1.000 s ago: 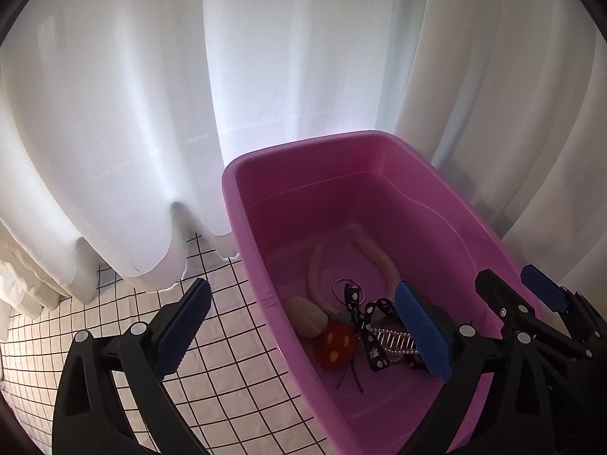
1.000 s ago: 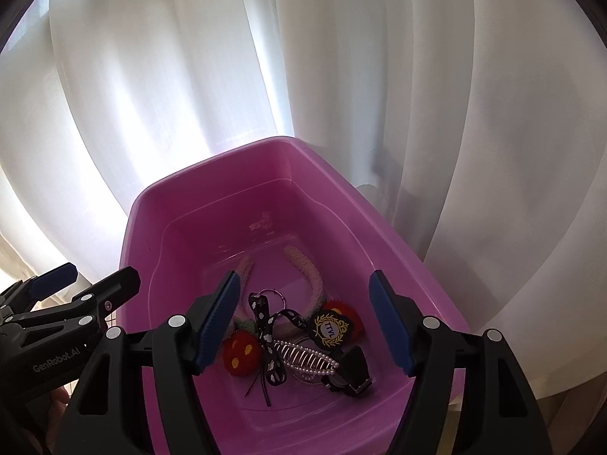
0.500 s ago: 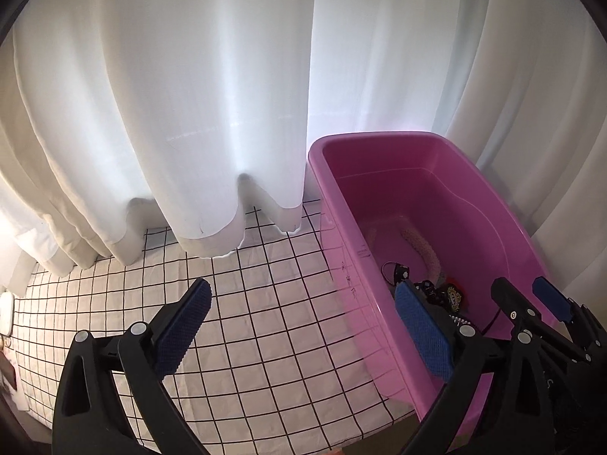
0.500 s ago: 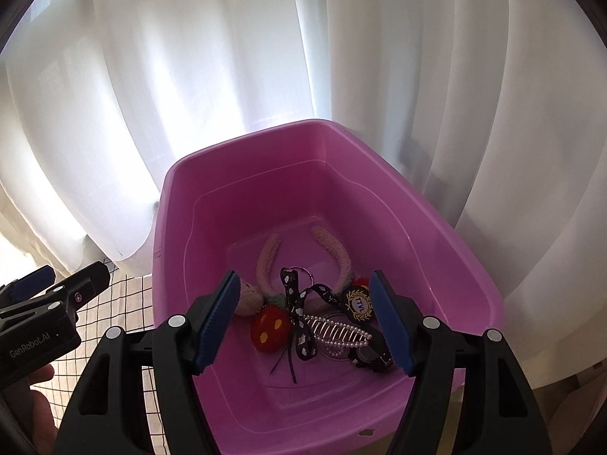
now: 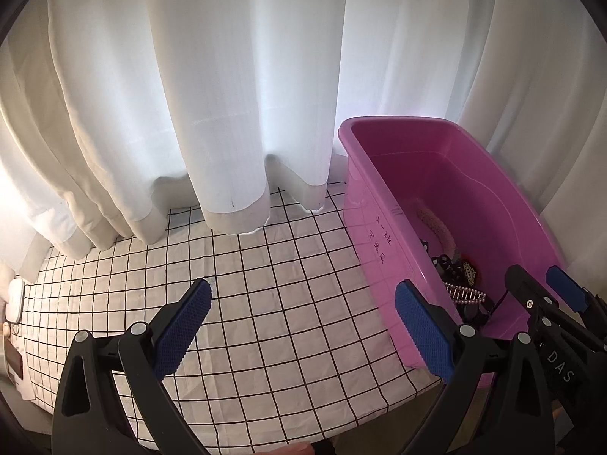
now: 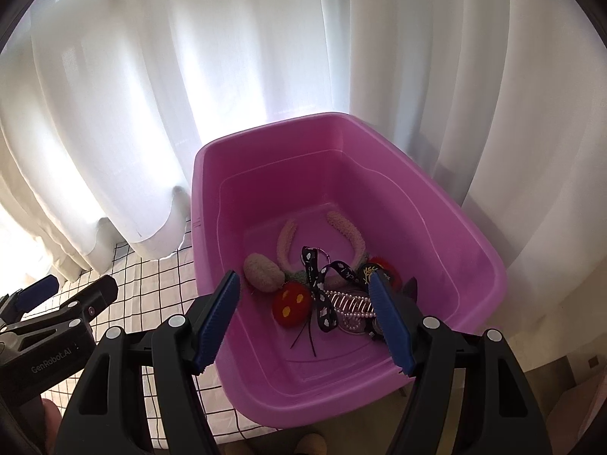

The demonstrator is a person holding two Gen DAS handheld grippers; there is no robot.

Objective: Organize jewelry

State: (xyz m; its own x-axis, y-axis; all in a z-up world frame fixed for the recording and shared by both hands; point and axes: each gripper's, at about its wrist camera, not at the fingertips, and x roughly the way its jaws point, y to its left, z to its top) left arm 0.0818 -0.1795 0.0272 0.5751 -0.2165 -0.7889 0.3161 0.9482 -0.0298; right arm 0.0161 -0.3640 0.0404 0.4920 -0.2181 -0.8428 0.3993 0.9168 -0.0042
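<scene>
A pink plastic tub stands at the right end of a checked tablecloth; it also shows in the left wrist view. In it lie a fuzzy beige headband, a red mushroom ornament, a black spotted ribbon, a pearl hair claw and a dark badge. My right gripper is open and empty above the tub's near end. My left gripper is open and empty above the cloth, left of the tub.
White curtains hang behind the table and touch the cloth. The tub overhangs the table's right end. A small white object lies at the far left edge. The table's front edge runs just below both grippers.
Both grippers have drawn back and swung left. The left gripper has moved from over the tub to over the checked cloth. Both stayed open; the items in the tub have not moved.
</scene>
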